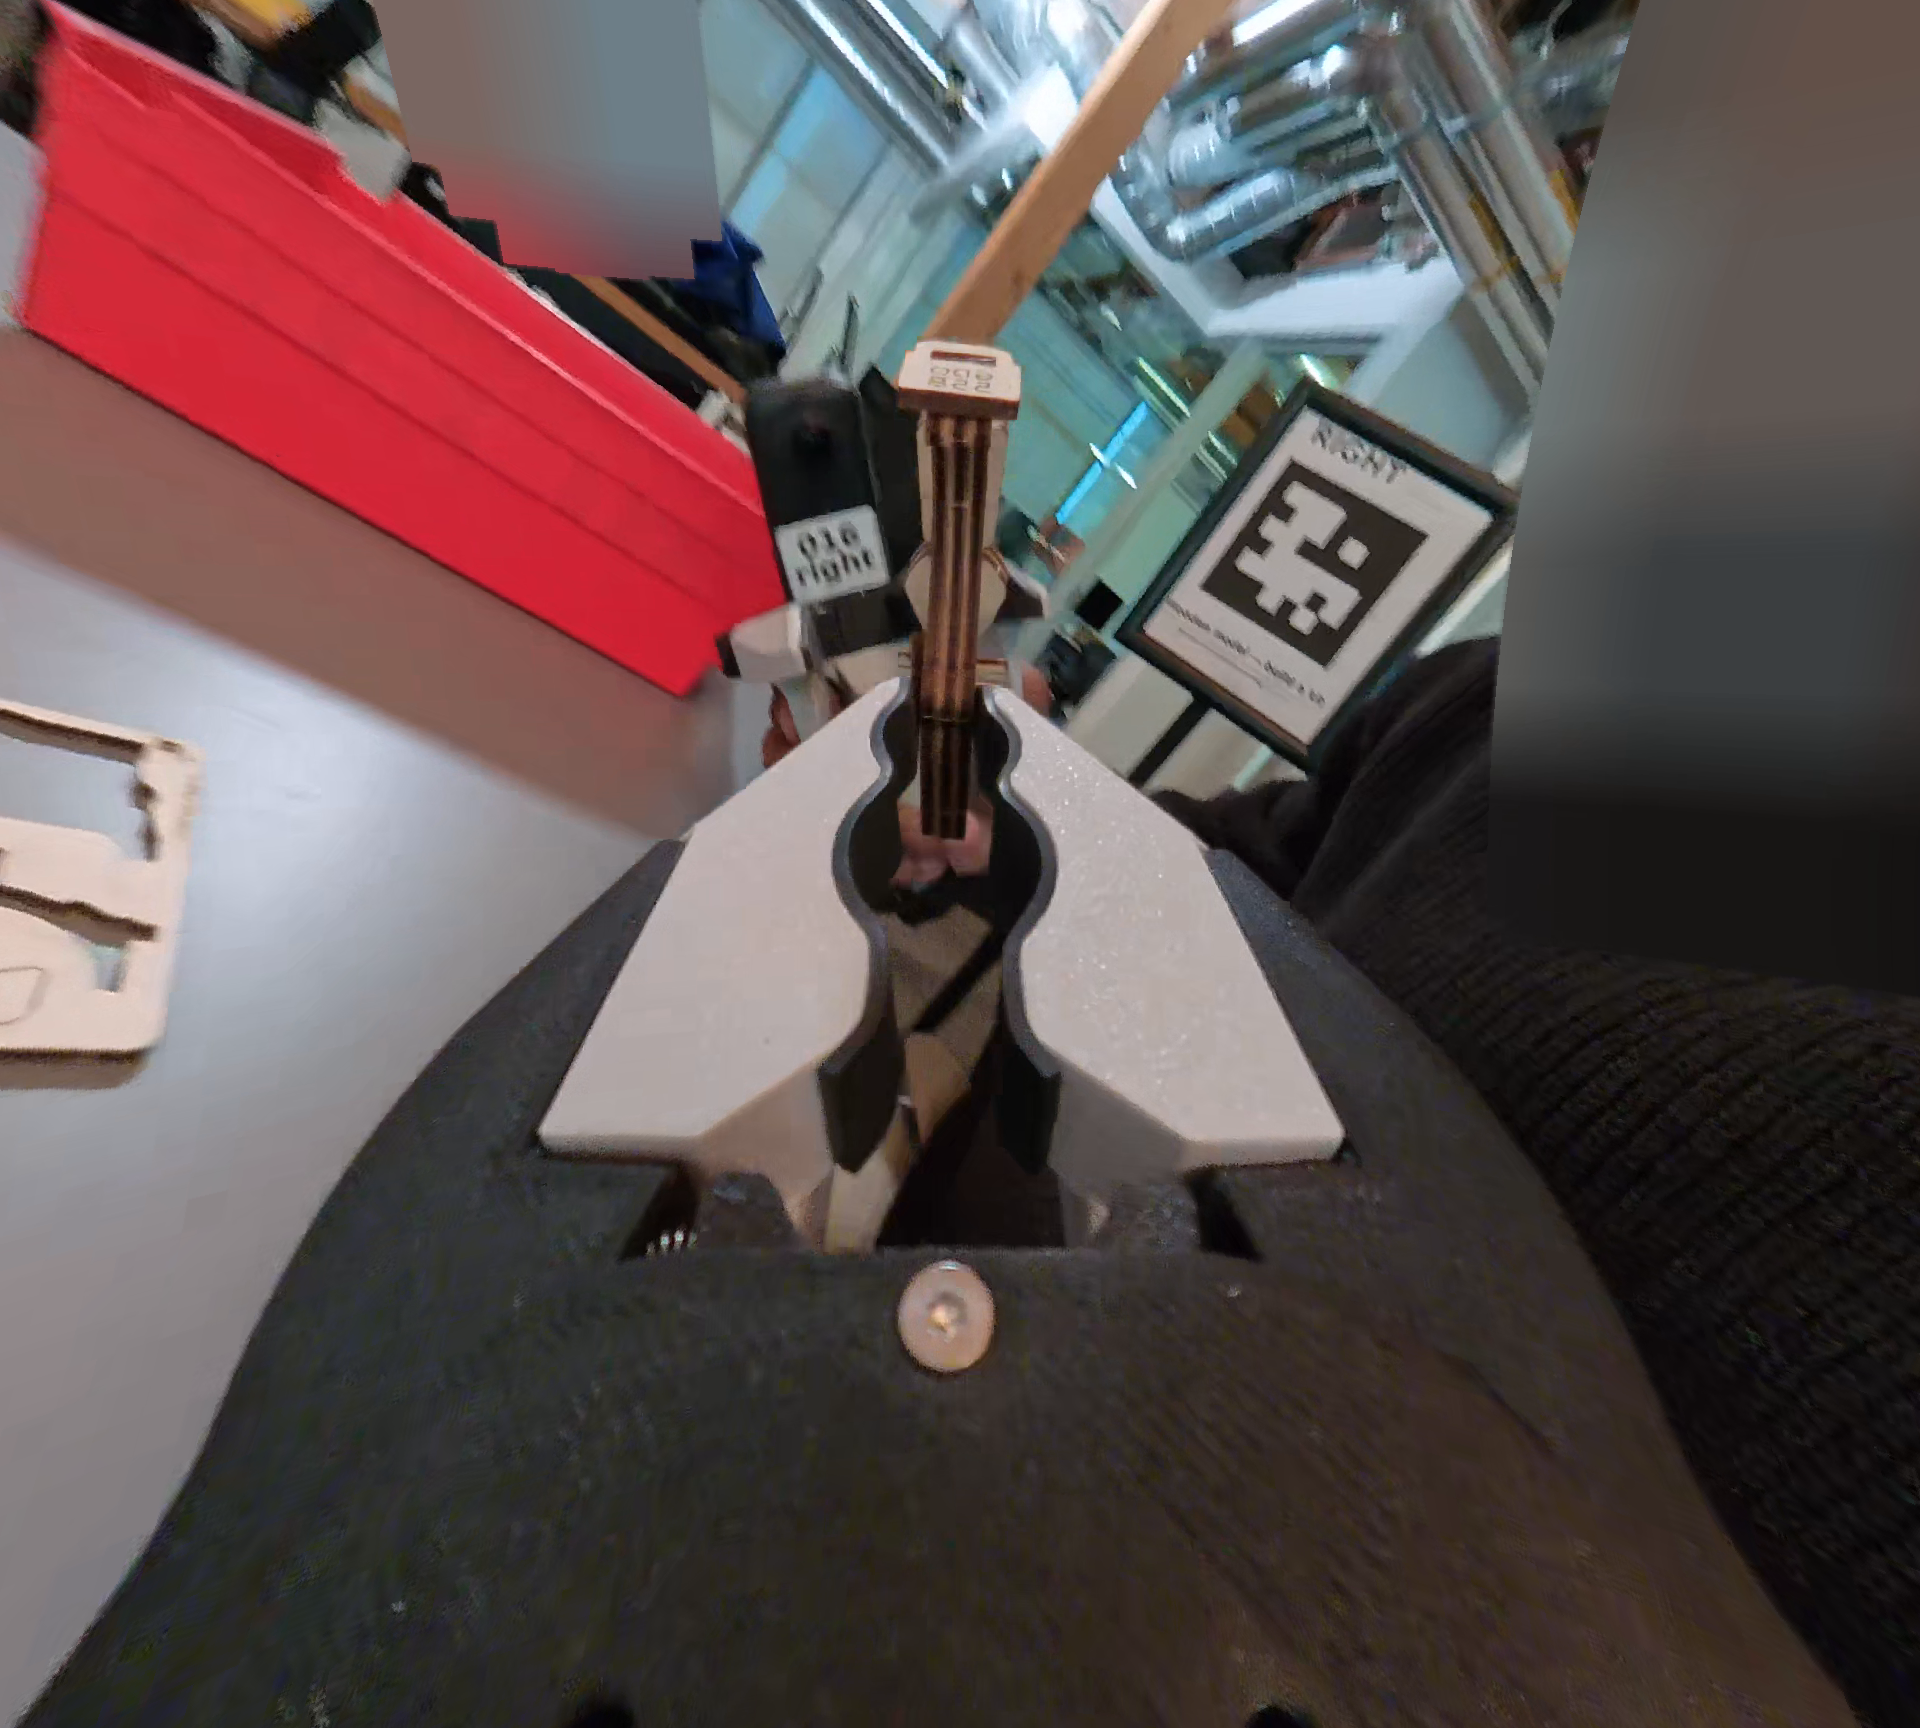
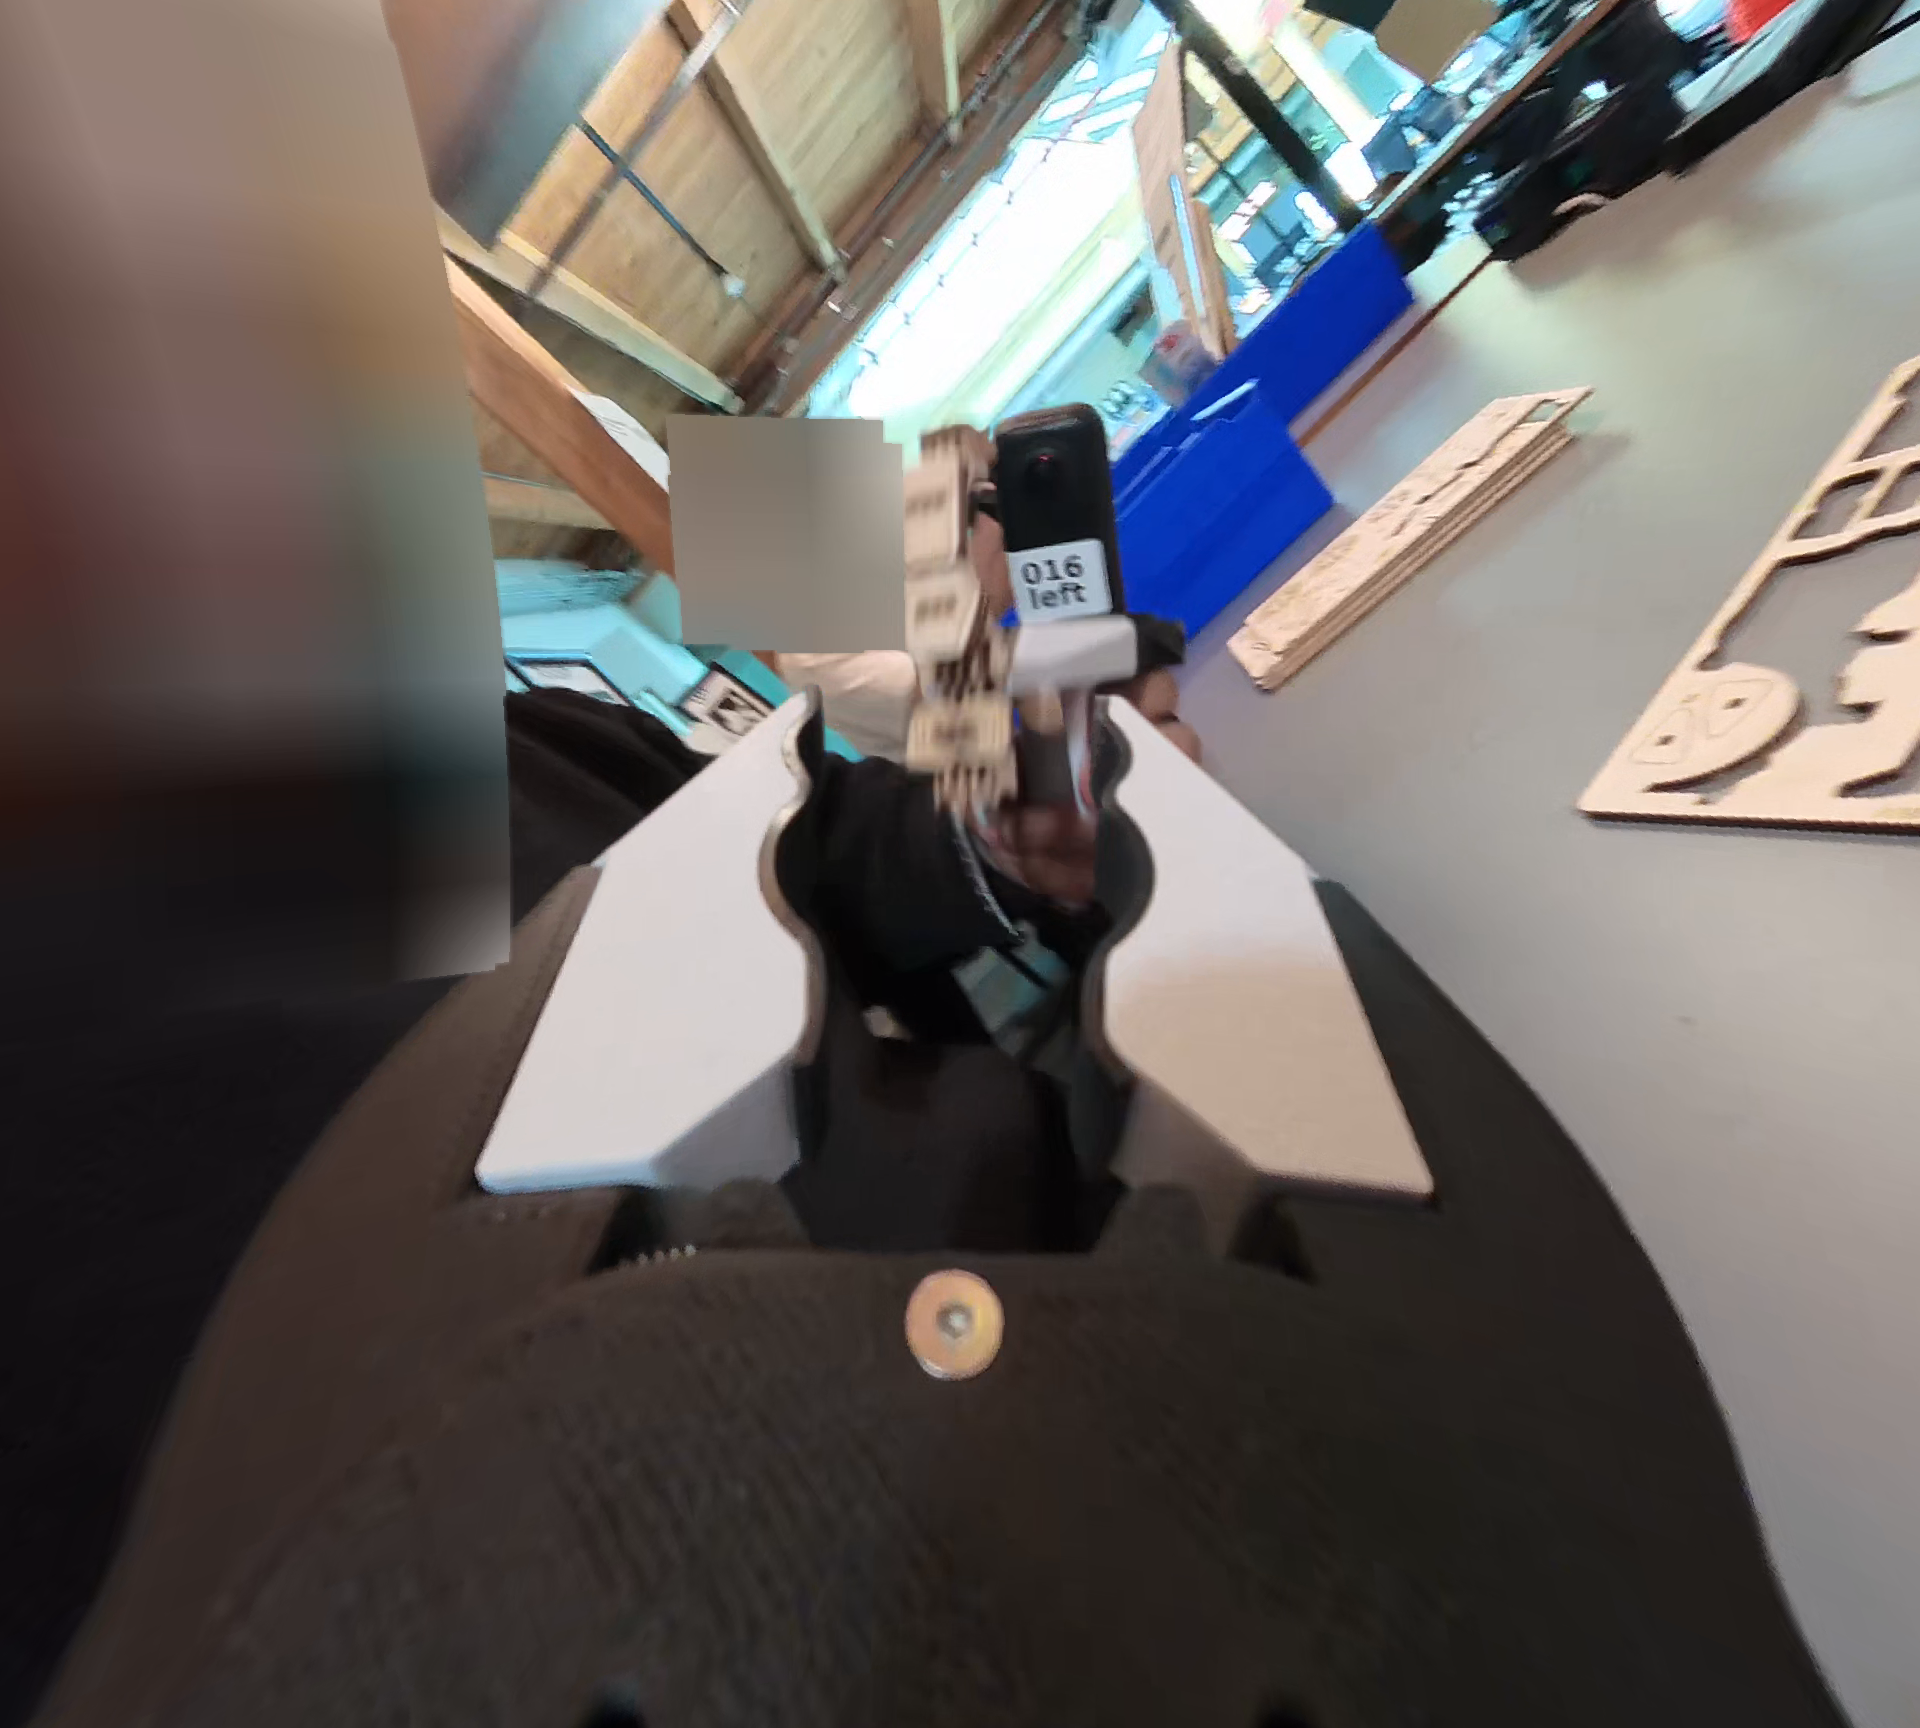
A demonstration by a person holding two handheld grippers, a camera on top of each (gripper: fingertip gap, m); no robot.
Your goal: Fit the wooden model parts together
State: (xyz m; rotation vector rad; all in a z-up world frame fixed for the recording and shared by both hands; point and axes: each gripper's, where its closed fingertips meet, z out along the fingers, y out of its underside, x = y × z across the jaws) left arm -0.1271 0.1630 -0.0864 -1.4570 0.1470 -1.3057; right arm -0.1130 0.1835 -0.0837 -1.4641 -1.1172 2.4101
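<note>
Wooden model part (image 1: 954, 598) is clamped in the left tongs (image 1: 948, 722); right tongs (image 2: 961, 759) gape empty.

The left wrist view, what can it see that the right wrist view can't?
Only the left wrist view shows the red box and the framed black-and-white sign. It also shows the left gripper shut on the wooden model.

Only the right wrist view shows the blue box, a stack of wooden sheets and a cut-out wooden sheet. Its own right gripper is open and holds nothing.

Both show the grey table, the wooden model, and the other gripper farther off.
</note>
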